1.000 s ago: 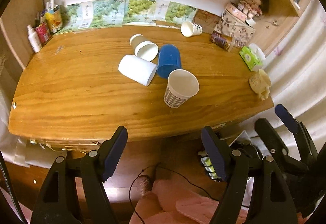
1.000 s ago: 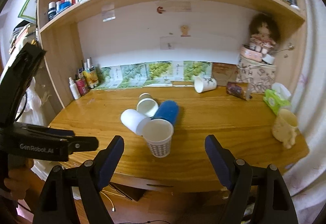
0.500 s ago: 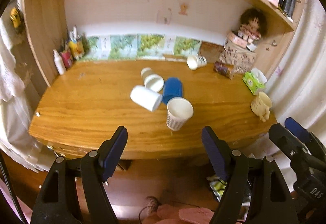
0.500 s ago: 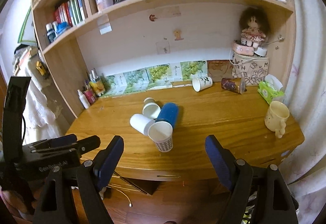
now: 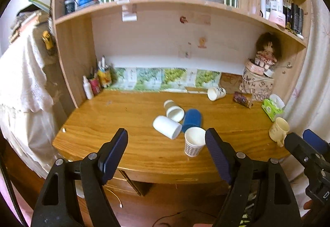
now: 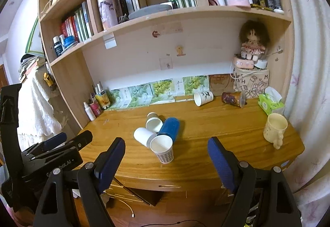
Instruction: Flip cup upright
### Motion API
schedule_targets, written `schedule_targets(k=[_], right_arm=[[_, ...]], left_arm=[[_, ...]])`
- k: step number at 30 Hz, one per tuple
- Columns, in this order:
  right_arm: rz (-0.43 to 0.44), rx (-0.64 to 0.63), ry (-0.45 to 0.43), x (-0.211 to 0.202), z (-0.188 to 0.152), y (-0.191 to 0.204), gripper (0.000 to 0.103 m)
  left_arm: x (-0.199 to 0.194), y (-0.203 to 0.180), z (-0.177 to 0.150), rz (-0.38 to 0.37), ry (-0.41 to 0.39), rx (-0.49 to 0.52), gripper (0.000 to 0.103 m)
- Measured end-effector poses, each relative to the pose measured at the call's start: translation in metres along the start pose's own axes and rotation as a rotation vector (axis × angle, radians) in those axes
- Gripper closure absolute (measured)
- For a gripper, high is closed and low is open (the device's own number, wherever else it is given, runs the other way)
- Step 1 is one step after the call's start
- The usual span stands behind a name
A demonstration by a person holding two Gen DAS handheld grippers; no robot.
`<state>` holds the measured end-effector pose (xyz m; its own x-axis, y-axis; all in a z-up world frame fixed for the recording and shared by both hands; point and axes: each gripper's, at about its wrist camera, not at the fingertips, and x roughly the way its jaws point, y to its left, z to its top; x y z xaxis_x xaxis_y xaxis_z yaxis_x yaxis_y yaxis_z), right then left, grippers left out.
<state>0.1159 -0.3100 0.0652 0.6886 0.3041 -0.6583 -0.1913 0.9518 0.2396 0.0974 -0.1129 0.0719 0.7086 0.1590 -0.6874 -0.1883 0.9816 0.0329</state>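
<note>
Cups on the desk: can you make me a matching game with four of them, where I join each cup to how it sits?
Things:
1. checked paper cup
2. blue cup
3. cream mug
4. white cup with black marks

How it sits:
A. on its side at the back of the desk, near the leaf pictures
B. upright near the right edge
C. upright at the front of the cluster
D. on its side in the middle cluster

Pairs: 1-C, 2-D, 3-B, 4-A

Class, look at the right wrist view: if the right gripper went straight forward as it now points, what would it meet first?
Probably the upright checked paper cup near the desk's front edge, roughly centred ahead of the right gripper; depth is unclear.
</note>
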Motion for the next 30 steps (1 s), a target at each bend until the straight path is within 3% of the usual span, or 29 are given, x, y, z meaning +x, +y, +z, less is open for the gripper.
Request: schedule_targets(k=[2,4,6,8,20,30], right_arm=[[-0.001,0.002,-0.021,-0.004,-0.001,0.0,0.02],[0.004,0.005,-0.043,-0.009,-0.003,0.0,0.019],[0.008,0.0,-0.063,-0.013,-0.003,0.001,0.008],[0.008,-0.008,-0.084,-0.016,-0.003,0.002,0.0],[0.023,-0.027,-0.155,-0.022,-0.003,0.004,0.0],[0.027,-0.021,-0.145,-0.016,-0.002,0.002,0.0]], left_arm=[[-0.007,-0.002,-0.002,0.01,-0.029,0.013,0.014],[-0.015,-0.002,-0.003,0.024,-0.063,0.019,0.013],[-0.02,-0.003,-0.003,0.031,-0.09,0.023,0.01],[-0.024,-0.002,-0.003,0.039,-0.108,0.02,0.0],[-0.024,0.002,-0.002,0.077,-0.144,0.009,0.0],[-0.021,0.005,0.0,0.091,-0.13,-0.012,0.0]])
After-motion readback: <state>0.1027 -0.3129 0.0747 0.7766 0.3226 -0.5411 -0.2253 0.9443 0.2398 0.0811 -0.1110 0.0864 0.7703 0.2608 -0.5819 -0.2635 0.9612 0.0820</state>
